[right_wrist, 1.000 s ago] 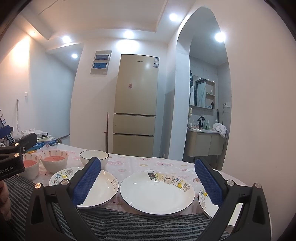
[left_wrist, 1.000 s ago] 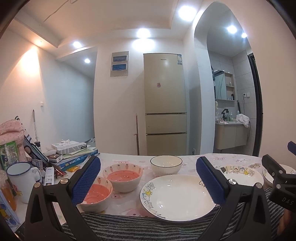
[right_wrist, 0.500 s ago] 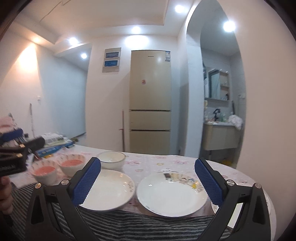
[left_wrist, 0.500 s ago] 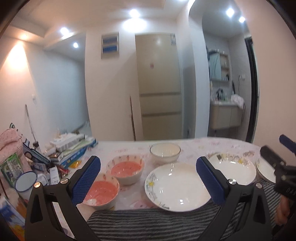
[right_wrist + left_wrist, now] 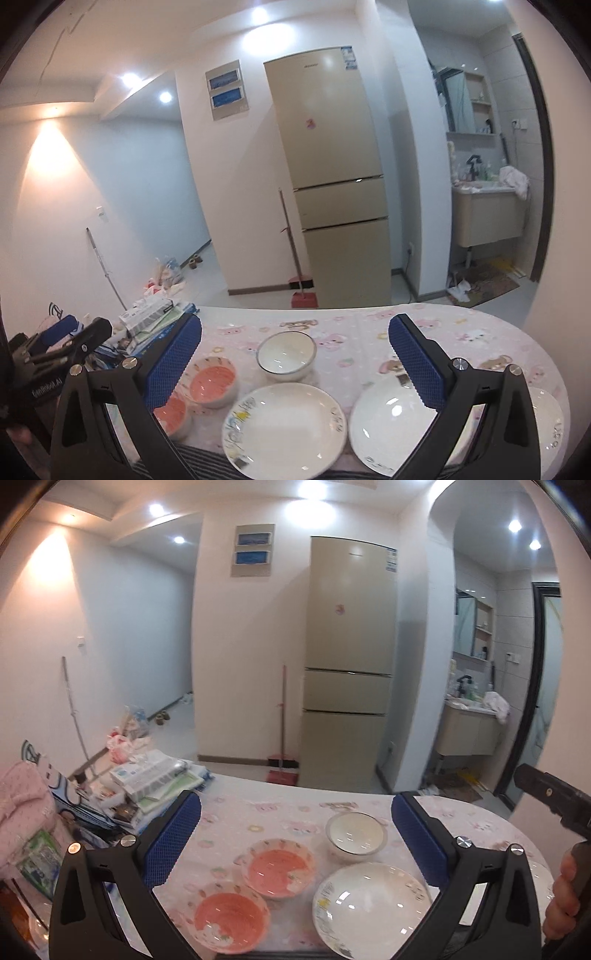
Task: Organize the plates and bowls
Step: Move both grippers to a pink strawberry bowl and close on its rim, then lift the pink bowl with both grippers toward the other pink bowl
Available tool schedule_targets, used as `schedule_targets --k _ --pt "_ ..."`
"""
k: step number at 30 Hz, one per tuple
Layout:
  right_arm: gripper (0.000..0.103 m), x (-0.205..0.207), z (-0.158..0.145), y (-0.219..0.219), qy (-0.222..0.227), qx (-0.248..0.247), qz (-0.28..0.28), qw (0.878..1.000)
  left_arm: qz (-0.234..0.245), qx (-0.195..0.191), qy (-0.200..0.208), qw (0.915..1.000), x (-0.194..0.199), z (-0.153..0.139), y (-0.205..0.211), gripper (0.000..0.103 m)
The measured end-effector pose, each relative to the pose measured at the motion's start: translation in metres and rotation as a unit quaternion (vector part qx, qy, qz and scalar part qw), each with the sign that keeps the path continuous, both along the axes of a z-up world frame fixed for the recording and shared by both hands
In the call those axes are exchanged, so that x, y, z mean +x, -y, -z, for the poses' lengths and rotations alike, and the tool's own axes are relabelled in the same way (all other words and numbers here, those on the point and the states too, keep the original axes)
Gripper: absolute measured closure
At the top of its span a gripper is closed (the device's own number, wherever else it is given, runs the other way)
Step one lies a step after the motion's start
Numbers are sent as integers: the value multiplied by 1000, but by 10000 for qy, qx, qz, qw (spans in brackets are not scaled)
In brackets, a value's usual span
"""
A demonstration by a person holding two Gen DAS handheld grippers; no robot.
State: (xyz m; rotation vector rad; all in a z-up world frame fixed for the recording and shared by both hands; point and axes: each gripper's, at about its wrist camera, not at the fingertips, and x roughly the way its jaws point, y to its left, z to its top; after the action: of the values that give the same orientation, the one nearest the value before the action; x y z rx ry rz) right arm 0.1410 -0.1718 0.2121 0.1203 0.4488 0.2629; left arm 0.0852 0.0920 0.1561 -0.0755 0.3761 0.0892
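Observation:
On the pink tablecloth [image 5: 258,812] stand two bowls with pink insides, a near one [image 5: 229,921] and a farther one [image 5: 279,867], a white bowl [image 5: 354,834] and a white plate [image 5: 369,904]. My left gripper [image 5: 295,843] is open and empty above them. In the right wrist view the white bowl [image 5: 286,354] stands behind two white plates, left [image 5: 284,424] and right [image 5: 391,421]; a third plate [image 5: 550,413] shows at the right edge. My right gripper [image 5: 295,363] is open and empty above the plates.
A pile of books and boxes [image 5: 147,779] and a pink bag [image 5: 22,805] crowd the table's left end. A striped cloth [image 5: 207,461] lies along the near edge. A fridge [image 5: 347,664] and a broom [image 5: 282,738] stand beyond the table.
Both grippers have risen and tilted down, so the dishes show from higher up. No dish has moved. Both grippers stay open.

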Motion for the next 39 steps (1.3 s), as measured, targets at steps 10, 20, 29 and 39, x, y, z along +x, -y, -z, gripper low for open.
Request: schedule_targets --k 10,20,29,39 --pt "3 78 92 -97 -1398 -123 -862 9863 -636 -585 -954 9917 19 88 -67 0" --pt "9 96 197 -178 -2865 -642 -1640 9418 -1167 -1769 -1942 9578 23 174 -129 26" --pt "56 100 257 -226 -3829 -705 -1931 9006 -1061 -1940 -2577 9406 40 224 -137 65" --pt "91 91 279 -253 -3583 -1274 -2025 9024 -1060 -1520 -2819 9414 45 244 -127 94"
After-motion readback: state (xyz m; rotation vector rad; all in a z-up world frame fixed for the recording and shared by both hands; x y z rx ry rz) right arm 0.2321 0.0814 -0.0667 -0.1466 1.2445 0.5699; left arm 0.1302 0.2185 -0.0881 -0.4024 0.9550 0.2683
